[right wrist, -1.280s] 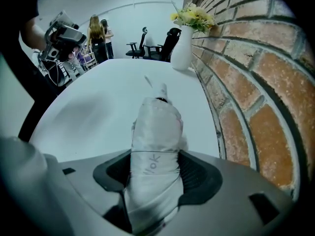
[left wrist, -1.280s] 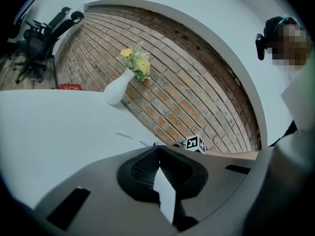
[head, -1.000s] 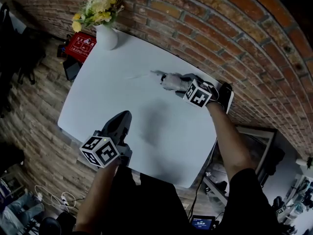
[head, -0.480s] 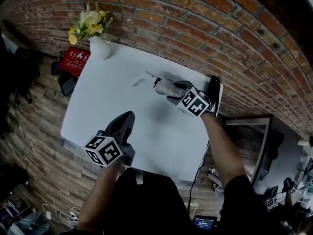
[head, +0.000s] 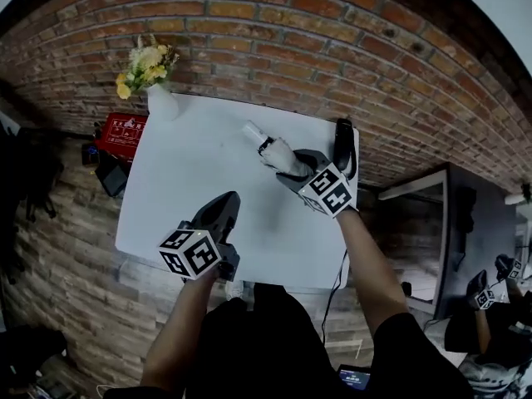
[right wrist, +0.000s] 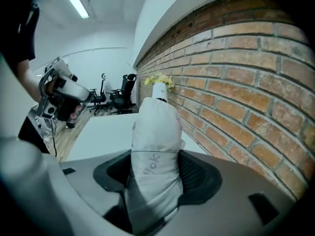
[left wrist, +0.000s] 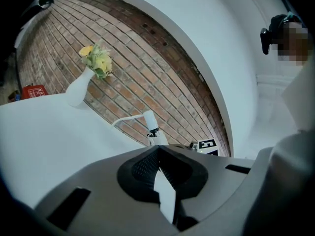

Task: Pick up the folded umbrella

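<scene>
Pinching the folded umbrella (head: 277,151) at its 5 o'clock end, the right gripper (head: 293,168) holds it over the table (head: 179,177), with its long axis pointing to 10 o'clock. The left gripper (head: 221,209), at 7 o'clock, has its jaws pressed together on nothing.

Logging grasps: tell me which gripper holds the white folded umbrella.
The right gripper, shut on the white folded umbrella; the left gripper is shut on nothing.

left claw (head: 225,200) — grey, black pads (left wrist: 142,168) | right claw (head: 293,166) — same | 2 cubes (head: 190,252): white, black squares | top (head: 274,339): black
</scene>
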`<act>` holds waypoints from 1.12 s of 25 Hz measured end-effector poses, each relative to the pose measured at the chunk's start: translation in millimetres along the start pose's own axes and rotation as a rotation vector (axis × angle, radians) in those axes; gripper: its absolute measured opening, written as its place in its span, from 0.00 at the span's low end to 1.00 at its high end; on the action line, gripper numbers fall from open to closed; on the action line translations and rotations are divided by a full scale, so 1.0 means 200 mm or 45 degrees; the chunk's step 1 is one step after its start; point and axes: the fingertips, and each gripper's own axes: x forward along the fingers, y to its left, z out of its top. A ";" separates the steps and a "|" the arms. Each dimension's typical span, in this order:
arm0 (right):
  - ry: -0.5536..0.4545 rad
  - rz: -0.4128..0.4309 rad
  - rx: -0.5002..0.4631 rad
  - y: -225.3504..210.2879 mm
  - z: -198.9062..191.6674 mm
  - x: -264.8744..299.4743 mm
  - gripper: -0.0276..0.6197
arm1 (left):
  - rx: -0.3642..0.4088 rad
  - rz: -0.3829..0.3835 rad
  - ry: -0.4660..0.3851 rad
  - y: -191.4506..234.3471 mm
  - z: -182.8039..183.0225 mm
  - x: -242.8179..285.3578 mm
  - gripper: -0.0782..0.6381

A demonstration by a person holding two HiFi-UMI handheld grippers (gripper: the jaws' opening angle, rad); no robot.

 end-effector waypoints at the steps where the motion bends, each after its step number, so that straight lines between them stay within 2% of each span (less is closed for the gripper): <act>1: -0.020 -0.025 0.024 0.02 0.01 -0.04 0.47 | 0.012 -0.020 0.013 -0.02 -0.01 0.00 0.13; 6: -0.141 -0.118 0.170 0.14 0.06 -0.26 0.47 | 0.045 -0.094 0.070 -0.14 -0.07 -0.02 0.13; 11: -0.285 -0.237 0.316 0.27 0.10 -0.50 0.47 | 0.088 -0.212 0.109 -0.28 -0.11 -0.05 0.13; 18: -0.505 -0.320 0.485 0.49 0.15 -0.80 0.47 | 0.128 -0.317 0.134 -0.44 -0.13 -0.16 0.13; 28: -0.834 -0.380 0.643 0.59 0.22 -1.20 0.47 | 0.176 -0.346 0.102 -0.59 -0.12 -0.20 0.13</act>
